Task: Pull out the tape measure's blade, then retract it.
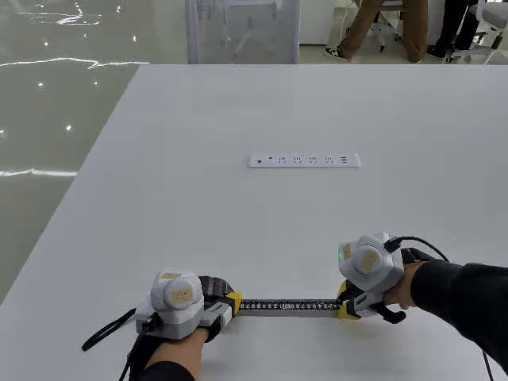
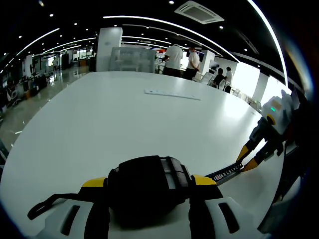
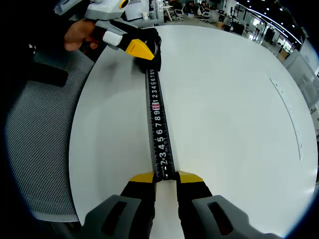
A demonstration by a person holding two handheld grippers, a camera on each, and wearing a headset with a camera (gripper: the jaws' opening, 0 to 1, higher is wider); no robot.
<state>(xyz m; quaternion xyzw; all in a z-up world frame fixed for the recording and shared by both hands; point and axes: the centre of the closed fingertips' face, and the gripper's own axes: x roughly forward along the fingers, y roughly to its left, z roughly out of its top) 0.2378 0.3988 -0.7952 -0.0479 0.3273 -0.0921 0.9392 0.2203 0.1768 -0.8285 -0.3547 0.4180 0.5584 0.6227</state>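
A black tape measure case [image 2: 147,185] sits clamped between the jaws of my left gripper [image 1: 225,305], near the table's front edge. Its wrist strap [image 1: 107,329] trails off to the left. The blade [image 1: 287,305] is drawn out to the right, lying flat just over the white table [image 1: 254,214], with its numbers facing up [image 3: 159,132]. My right gripper [image 3: 164,177] is shut on the blade's free end [image 1: 340,305]. In the right gripper view the case [image 3: 152,52] and the left gripper [image 3: 137,49] lie at the far end of the blade.
A white power strip [image 1: 304,160] lies flat mid-table, well beyond the tape. People stand and sit past the far table edge [image 2: 182,57]. A translucent chair or bin [image 1: 242,30] stands behind the table. Shiny floor [image 1: 55,95] lies to the left.
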